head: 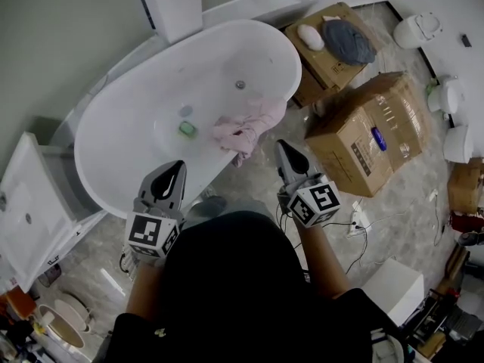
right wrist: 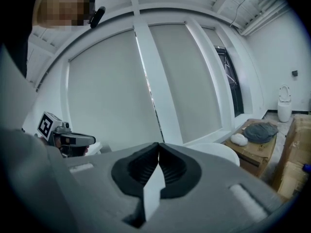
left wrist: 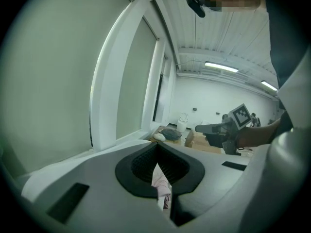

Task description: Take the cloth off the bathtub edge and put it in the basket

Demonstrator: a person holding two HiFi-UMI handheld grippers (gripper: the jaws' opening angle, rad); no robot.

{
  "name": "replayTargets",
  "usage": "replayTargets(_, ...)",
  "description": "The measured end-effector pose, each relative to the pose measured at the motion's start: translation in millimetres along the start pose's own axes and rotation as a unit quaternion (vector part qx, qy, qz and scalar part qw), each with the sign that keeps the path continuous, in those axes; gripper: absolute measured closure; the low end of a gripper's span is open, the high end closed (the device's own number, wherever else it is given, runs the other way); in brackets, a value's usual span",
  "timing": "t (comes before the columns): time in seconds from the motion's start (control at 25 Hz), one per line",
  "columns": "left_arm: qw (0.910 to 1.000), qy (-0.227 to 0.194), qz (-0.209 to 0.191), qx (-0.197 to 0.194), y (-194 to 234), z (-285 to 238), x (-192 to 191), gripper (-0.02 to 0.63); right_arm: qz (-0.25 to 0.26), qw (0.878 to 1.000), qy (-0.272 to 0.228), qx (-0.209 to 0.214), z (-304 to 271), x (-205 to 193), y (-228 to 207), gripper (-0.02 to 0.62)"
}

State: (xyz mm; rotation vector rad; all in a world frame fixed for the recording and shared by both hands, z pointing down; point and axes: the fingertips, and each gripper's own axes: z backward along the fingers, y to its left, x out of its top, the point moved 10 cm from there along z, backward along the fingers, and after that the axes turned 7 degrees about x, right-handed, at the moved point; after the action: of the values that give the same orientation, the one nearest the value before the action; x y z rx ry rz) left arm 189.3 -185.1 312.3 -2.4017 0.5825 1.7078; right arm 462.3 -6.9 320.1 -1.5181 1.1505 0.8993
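My left gripper (head: 178, 166) hangs at the bathtub (head: 144, 112) rim, jaws pressed together, holding nothing. The pink cloth (head: 246, 125) lies draped over the tub's near edge, ahead between both grippers. My right gripper (head: 282, 145), just beside the cloth, is closed and empty too.

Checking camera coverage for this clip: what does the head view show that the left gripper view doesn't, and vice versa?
Head view only: the inside of the bathtub, with a small green item in it. Left gripper view only: the ceiling strip lights. Both: the pink cloth, glimpsed past the shut left tongs in the gripper view, and the right tongs.
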Motion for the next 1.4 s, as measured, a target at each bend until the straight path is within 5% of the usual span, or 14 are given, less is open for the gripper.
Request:
replayTargets(0.32, 0.9991, 0.028, 0.019, 0.024, 12, -26, 2, 0.592, -0.002, 0.998, 0.064, 0.005, -47, -5, -53, 0.548)
replayTargets(0.76, 0.9887, 0.072, 0.071, 0.110, -7, -70, -18, 0.592, -0.013, 0.981, 0.187, 0.057, -105, -59, -154, 0.470)
replayTargets(0.96, 0.9819, 0.099, 0.083, 0.139, -23, -83, -33, 0.592, -0.009, 0.964, 0.251, 0.090, -129, -107, -197, 0.402)
replayTargets(1.4, 0.9617, 0.154, 0.120, 0.192, -61, -90, -75, 0.592, 0.015, 0.910, 0.398, 0.113, -171, -241, -266, 0.130)
